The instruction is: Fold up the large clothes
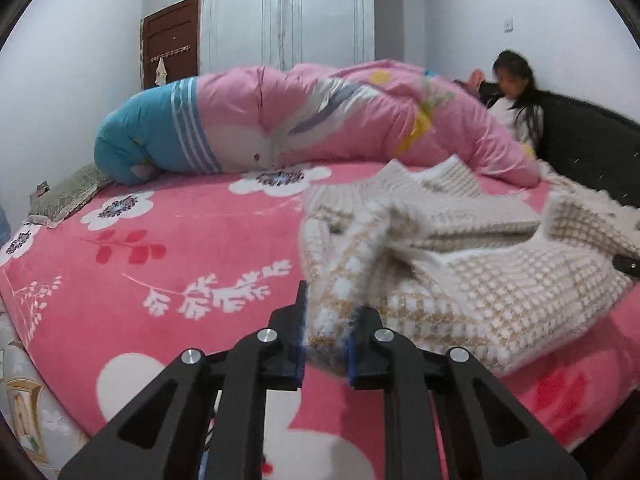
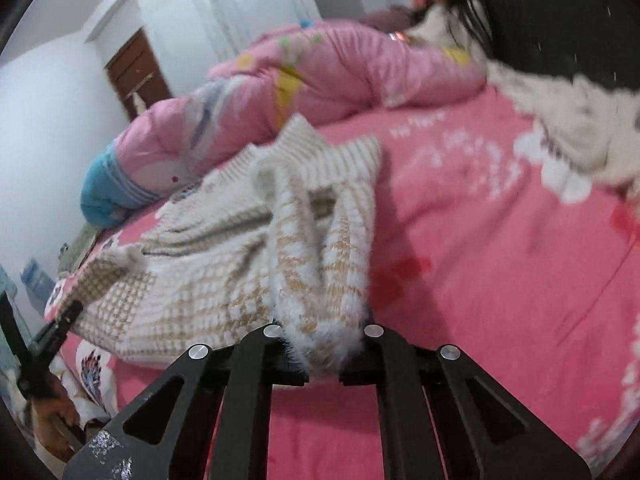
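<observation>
A fluffy cream and tan checked sweater (image 1: 460, 268) lies on the pink flowered bedspread (image 1: 180, 248). My left gripper (image 1: 326, 344) is shut on a bunched edge of the sweater, which rises from its jaws toward the garment. In the right wrist view the same sweater (image 2: 208, 256) spreads to the left, and my right gripper (image 2: 324, 360) is shut on another fuzzy fold of it. The left gripper (image 2: 56, 332) shows at the far left edge there, held by a hand (image 2: 52, 412). Part of the right gripper peeks in at the right edge of the left wrist view.
A rolled pink and blue quilt (image 1: 304, 120) lies across the far side of the bed. A person (image 1: 516, 96) sits by the dark headboard (image 1: 588, 144). Another pale fuzzy cloth (image 2: 580, 120) lies at the right. A white wardrobe (image 1: 288, 12) and brown door (image 1: 172, 40) stand behind.
</observation>
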The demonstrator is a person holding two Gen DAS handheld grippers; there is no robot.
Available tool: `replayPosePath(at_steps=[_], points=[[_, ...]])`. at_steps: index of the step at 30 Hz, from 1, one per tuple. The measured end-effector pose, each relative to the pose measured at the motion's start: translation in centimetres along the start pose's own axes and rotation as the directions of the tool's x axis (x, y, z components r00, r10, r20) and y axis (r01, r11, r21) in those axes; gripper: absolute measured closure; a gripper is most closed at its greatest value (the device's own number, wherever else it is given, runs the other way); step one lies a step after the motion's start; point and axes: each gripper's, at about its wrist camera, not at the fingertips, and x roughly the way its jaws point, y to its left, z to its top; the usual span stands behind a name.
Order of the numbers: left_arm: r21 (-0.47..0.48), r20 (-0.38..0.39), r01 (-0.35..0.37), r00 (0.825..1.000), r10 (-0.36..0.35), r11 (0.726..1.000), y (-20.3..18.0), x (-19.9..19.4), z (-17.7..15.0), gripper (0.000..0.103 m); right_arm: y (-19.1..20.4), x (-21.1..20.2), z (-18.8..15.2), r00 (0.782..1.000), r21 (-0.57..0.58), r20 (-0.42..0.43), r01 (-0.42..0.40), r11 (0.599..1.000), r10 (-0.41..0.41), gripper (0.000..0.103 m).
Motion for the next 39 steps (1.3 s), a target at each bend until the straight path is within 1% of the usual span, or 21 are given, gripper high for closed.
replayPosePath(at_steps=[3, 5, 7, 9, 11, 13, 14, 15, 17, 18, 21, 24, 26, 27, 31, 33, 34, 35, 36, 37, 39], points=[[-0.021, -0.006, 0.038, 0.999, -0.038, 0.999, 1.6, -3.0, -0.1, 0.089, -1.1, -3.3, -1.1, 0.998, 0.026, 0.005, -0.061, 0.998, 0.061, 0.096], [-0.031, -0.034, 0.073, 0.997, -0.074, 0.997, 3.0, -5.5, -1.5, 0.089, -2.0, -5.1, -2.7, 0.995, 0.034, -0.014, -0.094, 0.995, 0.094, 0.096], [-0.046, -0.071, 0.103, 0.992, -0.106, 0.994, 3.7, -7.0, -3.4, 0.088, -2.5, -5.6, -4.3, 0.993, 0.04, -0.047, -0.11, 0.993, 0.112, 0.094], [-0.057, -0.127, 0.106, 0.985, -0.113, 0.993, 3.6, -6.7, -5.7, 0.085, -3.2, -4.4, -6.6, 0.984, 0.044, -0.131, -0.115, 0.992, 0.12, 0.087], [-0.034, -0.25, 0.105, 0.962, -0.111, 0.994, 3.8, -4.2, -9.0, 0.08, -4.5, -2.4, -8.9, 0.968, 0.047, -0.242, -0.06, 0.997, 0.07, 0.061], [0.018, -0.342, 0.055, 0.938, -0.045, 0.998, 4.4, -3.0, -11.5, 0.077, -5.8, -1.2, -10.3, 0.945, 0.056, -0.327, 0.002, 0.998, 0.016, 0.05], [0.018, -0.349, 0.055, 0.936, -0.045, 0.998, 4.8, -3.2, -12.0, 0.067, -6.7, -1.6, -10.5, 0.938, 0.096, -0.342, -0.022, 0.995, 0.054, 0.046], [0.006, -0.339, 0.061, 0.939, -0.056, 0.998, 5.4, -4.0, -12.1, 0.058, -7.2, -2.4, -10.4, 0.937, 0.116, -0.342, -0.036, 0.993, 0.074, 0.042], [-0.006, -0.29, 0.06, 0.955, -0.059, 0.998, 6.7, -6.4, -11.6, 0.047, -7.3, -4.6, -9.6, 0.946, 0.061, -0.319, -0.038, 0.997, 0.055, 0.026], [-0.006, -0.265, 0.063, 0.962, -0.062, 0.998, 7.1, -7.2, -11.3, 0.044, -7.0, -5.5, -9.2, 0.952, 0.023, -0.304, -0.04, 0.999, 0.045, 0.026], [-0.03, -0.193, 0.092, 0.976, -0.096, 0.995, 7.7, -8.9, -9.6, 0.042, -5.9, -6.5, -7.5, 0.97, -0.02, -0.238, -0.065, 0.998, 0.058, 0.025], [-0.024, -0.138, 0.153, 0.978, -0.155, 0.988, 6.0, -7.9, -7.5, 0.041, -4.4, -4.1, -5.6, 0.975, -0.024, -0.195, -0.108, 0.994, 0.101, 0.025], [0.046, -0.146, 0.151, 0.979, -0.143, 0.987, 3.2, -5.9, -6.4, 0.041, -2.6, -1.2, -4.4, 0.977, -0.076, -0.193, -0.112, 0.991, 0.095, 0.025], [0.117, -0.142, 0.137, 0.983, -0.12, 0.984, 1.4, -4.7, -5.9, 0.041, -2.0, -0.2, -3.9, 0.976, -0.095, -0.196, -0.112, 0.989, 0.092, 0.025], [0.28, -0.173, 0.109, 0.983, -0.061, 0.954, -2.5, -0.8, -5.5, 0.041, 0.5, 4.4, -3.0, 0.97, -0.195, -0.234, -0.111, 0.974, 0.064, 0.029], [0.317, -0.196, 0.097, 0.98, -0.034, 0.944, -2.9, 1.3, -5.4, 0.041, 1.5, 6.0, -3.2, 0.969, -0.267, -0.248, -0.082, 0.96, 0.014, 0.041], [0.306, -0.199, 0.098, 0.979, -0.037, 0.947, -2.7, 1.8, -5.2, 0.044, 1.9, 6.6, -3.3, 0.967, -0.29, -0.256, -0.075, 0.954, -0.002, 0.064], [0.286, -0.201, 0.11, 0.978, -0.053, 0.952, -2.3, 2.0, -5.0, 0.063, 1.8, 6.6, -3.4, 0.966, -0.29, -0.26, -0.071, 0.954, -0.007, 0.098], [0.242, -0.206, 0.13, 0.975, -0.081, 0.962, -1.6, 2.2, -4.4, 0.087, 1.4, 6.4, -3.4, 0.966, -0.28, -0.26, -0.075, 0.957, 0.0, 0.097], [0.204, -0.206, 0.127, 0.975, -0.085, 0.971, -0.7, 2.1, -3.9, 0.092, 1.1, 5.7, -3.1, 0.973, -0.262, -0.23, -0.065, 0.963, 0.003, 0.098], [0.126, -0.172, 0.149, 0.977, -0.126, 0.981, 1.0, 1.3, -2.4, 0.094, 0.6, 3.3, -2.3, 0.986, -0.231, -0.163, -0.07, 0.97, 0.032, 0.098]])
